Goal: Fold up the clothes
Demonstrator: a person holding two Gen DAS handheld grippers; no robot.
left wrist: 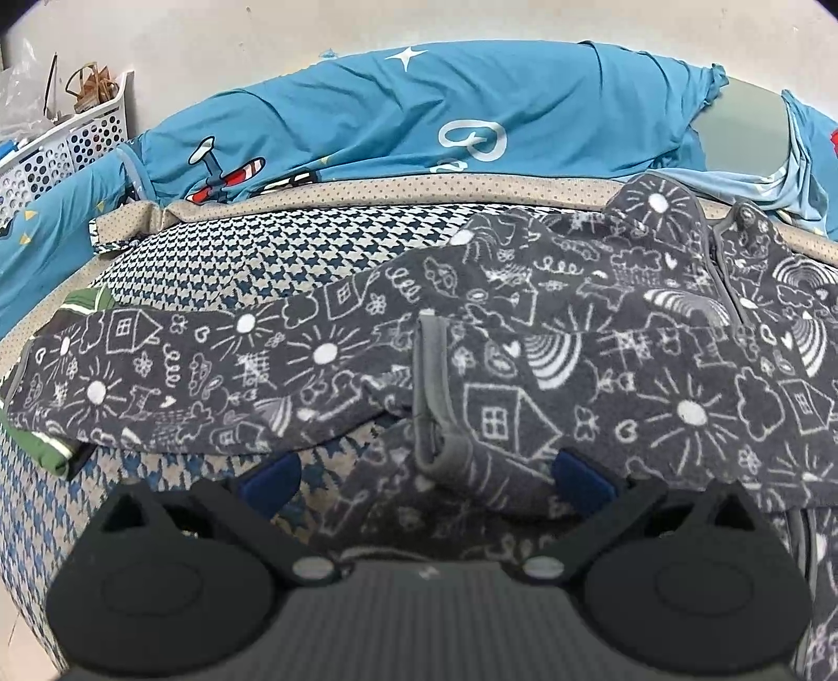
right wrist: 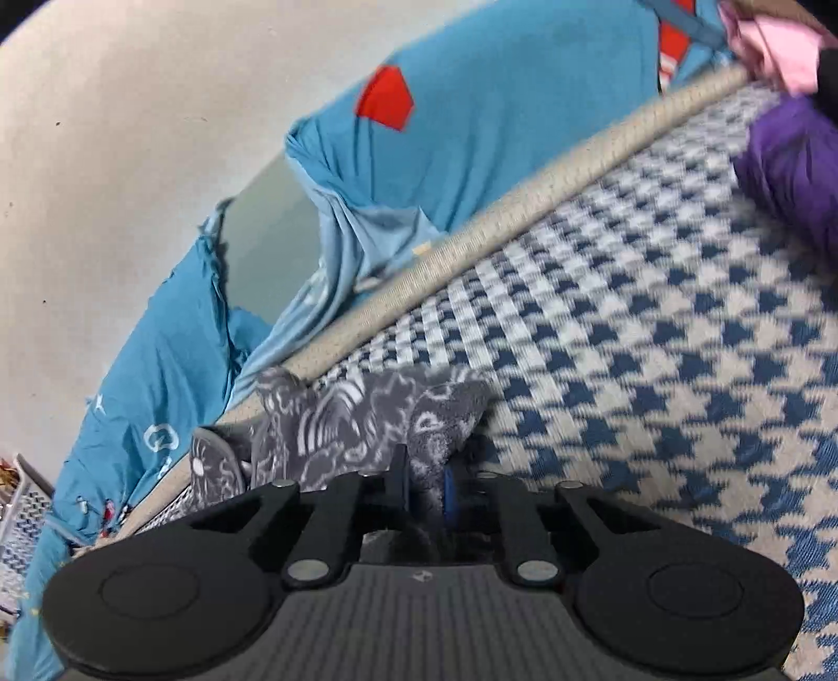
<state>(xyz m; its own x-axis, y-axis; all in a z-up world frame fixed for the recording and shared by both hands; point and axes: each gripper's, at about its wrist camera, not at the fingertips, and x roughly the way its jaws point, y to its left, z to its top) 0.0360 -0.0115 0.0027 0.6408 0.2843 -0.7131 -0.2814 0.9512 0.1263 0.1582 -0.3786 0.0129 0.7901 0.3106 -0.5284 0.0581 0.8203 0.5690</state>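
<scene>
Your left gripper (left wrist: pixel 427 479) sits at the bottom of the left wrist view, its blue pads wide apart, gripping nothing, though a fold of the grey doodle-print garment (left wrist: pixel 524 340) lies between them. That garment stretches across the middle of the frame on a blue-and-cream houndstooth surface (left wrist: pixel 262 262) edged with a beige dotted border (left wrist: pixel 419 186). Behind it, a blue cartoon-print sheet (left wrist: pixel 419 115) is draped against a pale wall (left wrist: pixel 209 42). A white perforated basket (left wrist: pixel 78 141) stands at upper left.

In the right wrist view, your right gripper (right wrist: pixel 425 490) is pinched closed on a corner of the same garment at lower centre. Houndstooth fabric fills the right side; a purple cloth (right wrist: pixel 791 167) and pink cloth (right wrist: pixel 775 47) lie at upper right.
</scene>
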